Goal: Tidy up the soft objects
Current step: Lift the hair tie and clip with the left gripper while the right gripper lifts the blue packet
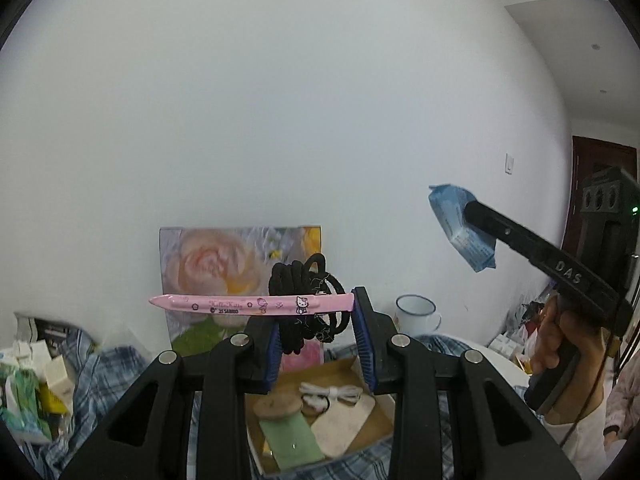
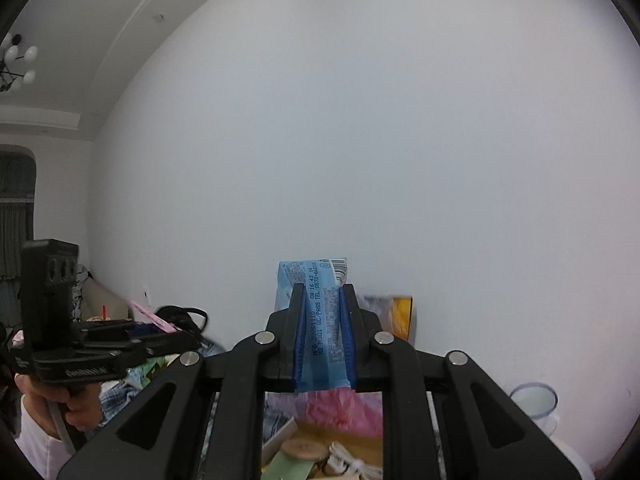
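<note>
My left gripper (image 1: 320,340) is shut on a bundle of black hair ties (image 1: 306,304) threaded on a pink Hello Kitty clip (image 1: 252,305), held up in the air above an open cardboard box (image 1: 376,420). My right gripper (image 2: 323,336) is shut on a blue tissue pack (image 2: 320,320), also raised above the box (image 2: 288,428). In the left wrist view the right gripper (image 1: 472,216) shows at the right, holding the blue pack (image 1: 460,226). In the right wrist view the left gripper (image 2: 160,326) shows at the left with the ties (image 2: 184,316).
The box holds a green pad (image 1: 292,440), a beige pad (image 1: 344,424), a round puff (image 1: 278,402) and a white cord (image 1: 332,390). A floral picture (image 1: 208,268) leans on the white wall. A white enamel mug (image 1: 416,312) stands right. Clutter of boxes (image 1: 36,376) lies on plaid cloth left.
</note>
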